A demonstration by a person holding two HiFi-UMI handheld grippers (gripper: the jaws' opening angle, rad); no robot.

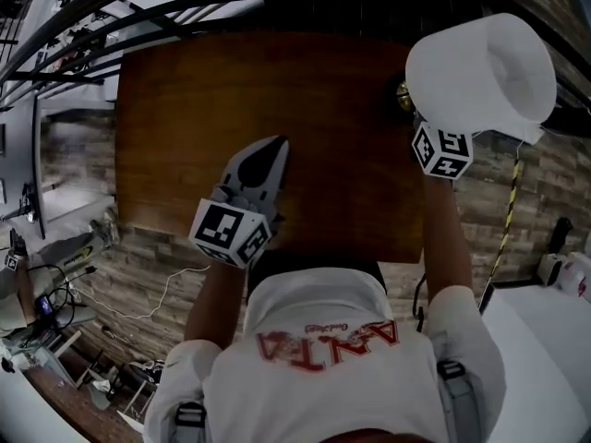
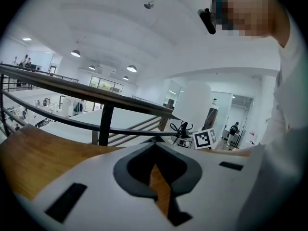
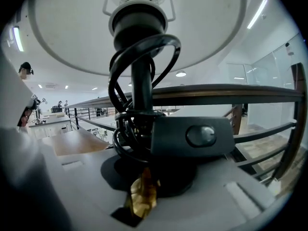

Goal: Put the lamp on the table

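A lamp with a white shade [image 1: 480,67] hangs over the right far corner of the brown wooden table [image 1: 305,81]. My right gripper [image 1: 417,116] is shut on the lamp low down, under the shade. In the right gripper view the black stem [image 3: 139,85] rises from between the jaws, with the black cord [image 3: 120,124] wound round it and a switch [image 3: 202,136] hanging in front. A brass-coloured part [image 3: 142,194] sits between the jaws of the right gripper [image 3: 144,174]. My left gripper [image 1: 275,148] is shut and holds nothing, over the table's near middle. In its own view the left gripper [image 2: 155,148] points at the railing.
A black railing [image 1: 185,12] runs along the table's far edge and also shows in both gripper views [image 2: 86,93] [image 3: 231,93]. Cables and small gear [image 1: 55,284] lie on the floor at the left. A yellow-black striped pole [image 1: 506,220] stands at the right.
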